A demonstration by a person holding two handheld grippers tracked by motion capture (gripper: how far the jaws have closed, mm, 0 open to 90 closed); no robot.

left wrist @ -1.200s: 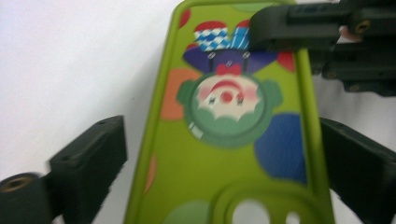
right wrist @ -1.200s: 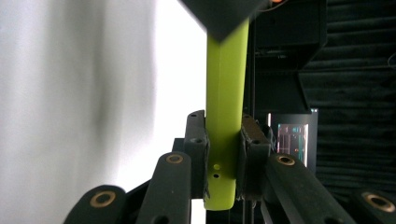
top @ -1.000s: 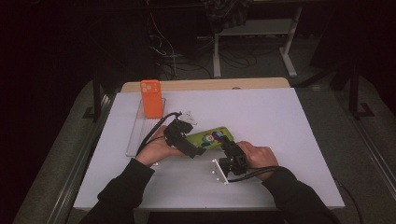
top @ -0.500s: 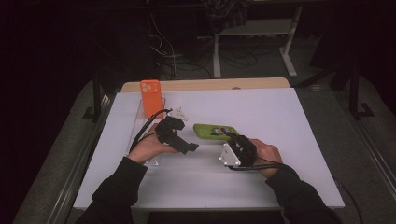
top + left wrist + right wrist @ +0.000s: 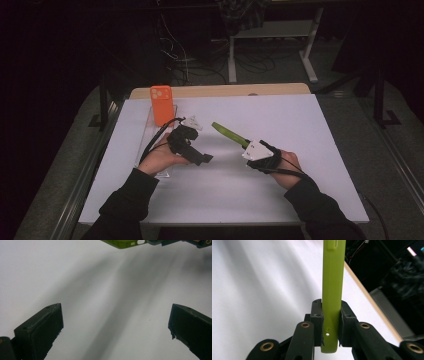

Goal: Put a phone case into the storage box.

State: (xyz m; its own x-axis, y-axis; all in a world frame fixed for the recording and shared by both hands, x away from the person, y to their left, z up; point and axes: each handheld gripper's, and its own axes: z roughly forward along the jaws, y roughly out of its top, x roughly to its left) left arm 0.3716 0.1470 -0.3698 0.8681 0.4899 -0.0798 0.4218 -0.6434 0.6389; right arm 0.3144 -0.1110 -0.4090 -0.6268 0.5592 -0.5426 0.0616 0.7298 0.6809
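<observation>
The green phone case (image 5: 332, 290) stands edge-on between the right claw's (image 5: 331, 315) jaws, which pinch its lower end, lifted off the white desk (image 5: 280, 120). To the case's left, just apart from it, the left claw (image 5: 115, 325) hovers over the desk with jaws spread wide and nothing between them. Beyond that claw, an orange phone case (image 5: 161, 104) stands upright in a clear tray (image 5: 145, 145).
</observation>
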